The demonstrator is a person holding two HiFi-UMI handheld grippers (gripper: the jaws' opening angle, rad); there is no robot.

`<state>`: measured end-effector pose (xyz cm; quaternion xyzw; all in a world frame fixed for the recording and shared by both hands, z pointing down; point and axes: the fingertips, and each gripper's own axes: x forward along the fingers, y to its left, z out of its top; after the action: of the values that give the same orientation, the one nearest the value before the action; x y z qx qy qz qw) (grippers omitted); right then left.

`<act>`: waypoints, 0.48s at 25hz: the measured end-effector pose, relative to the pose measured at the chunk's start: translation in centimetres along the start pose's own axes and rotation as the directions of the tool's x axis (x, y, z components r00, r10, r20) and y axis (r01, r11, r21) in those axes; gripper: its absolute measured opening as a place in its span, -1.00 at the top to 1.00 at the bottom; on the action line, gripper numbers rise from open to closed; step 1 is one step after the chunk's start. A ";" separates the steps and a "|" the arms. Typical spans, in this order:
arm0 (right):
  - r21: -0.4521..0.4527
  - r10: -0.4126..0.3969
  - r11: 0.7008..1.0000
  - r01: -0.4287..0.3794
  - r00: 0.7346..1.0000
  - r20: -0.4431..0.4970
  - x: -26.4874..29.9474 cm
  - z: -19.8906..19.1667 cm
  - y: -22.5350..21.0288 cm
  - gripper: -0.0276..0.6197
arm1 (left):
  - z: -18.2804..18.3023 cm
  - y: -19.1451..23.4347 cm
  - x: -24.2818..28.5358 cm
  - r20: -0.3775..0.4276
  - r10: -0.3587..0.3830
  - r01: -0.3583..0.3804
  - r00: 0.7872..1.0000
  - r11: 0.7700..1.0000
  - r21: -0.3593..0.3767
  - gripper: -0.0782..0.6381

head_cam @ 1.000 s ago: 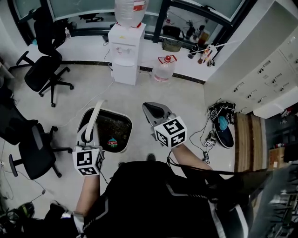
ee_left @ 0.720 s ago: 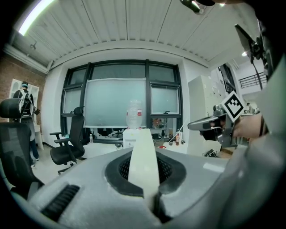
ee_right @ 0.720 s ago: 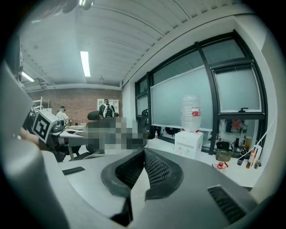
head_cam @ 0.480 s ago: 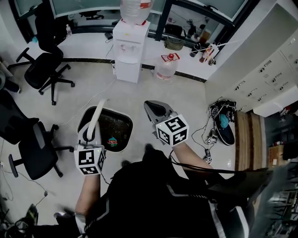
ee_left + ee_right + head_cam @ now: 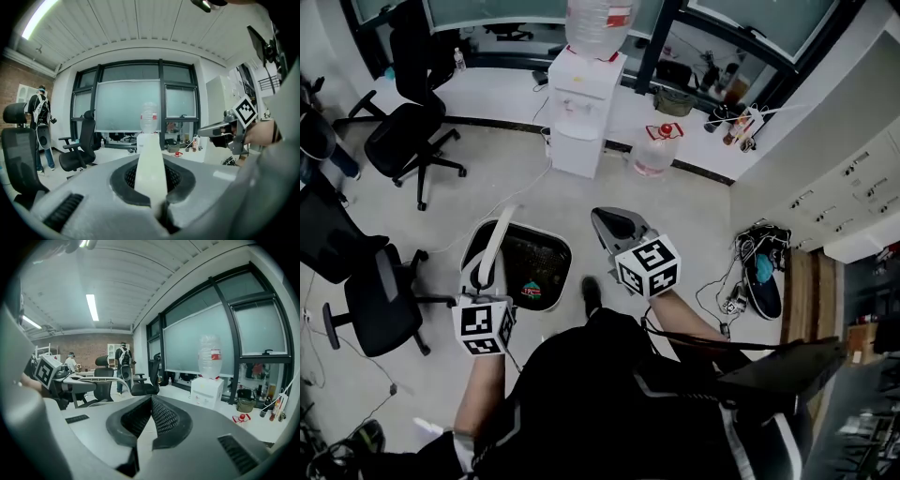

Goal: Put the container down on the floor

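The container (image 5: 553,253) is a white-rimmed bin with a dark inside and a small colourful item (image 5: 530,292) at its bottom. It hangs below my left gripper (image 5: 486,269), which is shut on its white handle (image 5: 499,232). In the left gripper view the handle (image 5: 150,164) runs as a white strip straight out between the shut jaws of the left gripper (image 5: 152,194). My right gripper (image 5: 614,225) is held beside the container to its right, apart from it. In the right gripper view the right gripper (image 5: 149,405) is shut with nothing in it.
A water dispenser (image 5: 581,112) stands ahead by the window, with a spare water bottle (image 5: 656,150) on the floor beside it. Office chairs (image 5: 412,131) (image 5: 370,295) are at the left. Cables and a shoe (image 5: 761,277) lie at the right near white cabinets (image 5: 853,178).
The view has moved forward and left, so the dispenser sits further right. A foot now shows below the container. Both grippers keep their pose and the left keeps its hold.
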<state>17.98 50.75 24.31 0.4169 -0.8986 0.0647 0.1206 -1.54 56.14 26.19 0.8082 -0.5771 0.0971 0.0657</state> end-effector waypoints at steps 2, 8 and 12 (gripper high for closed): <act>-0.008 0.012 1.000 -0.012 1.000 0.001 1.1 0.4 -1.1 0.91 | 0.3 0.4 1.0 0.002 0.015 -0.015 1.000 1.000 -0.004 0.75; -0.012 0.042 0.999 -0.042 0.999 0.013 3.9 1.5 -5.0 0.91 | 1.3 0.7 5.3 -0.011 0.046 -0.046 0.999 0.999 -0.026 0.75; -0.013 0.061 0.998 -0.061 0.998 0.015 5.6 2.0 -7.6 0.91 | 2.3 0.8 8.3 -0.022 0.055 -0.056 0.998 0.998 -0.023 0.76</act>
<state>19.96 41.28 24.07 0.3890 -0.9122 0.0596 0.1140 0.51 47.77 25.83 0.7899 -0.5997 0.1007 0.0786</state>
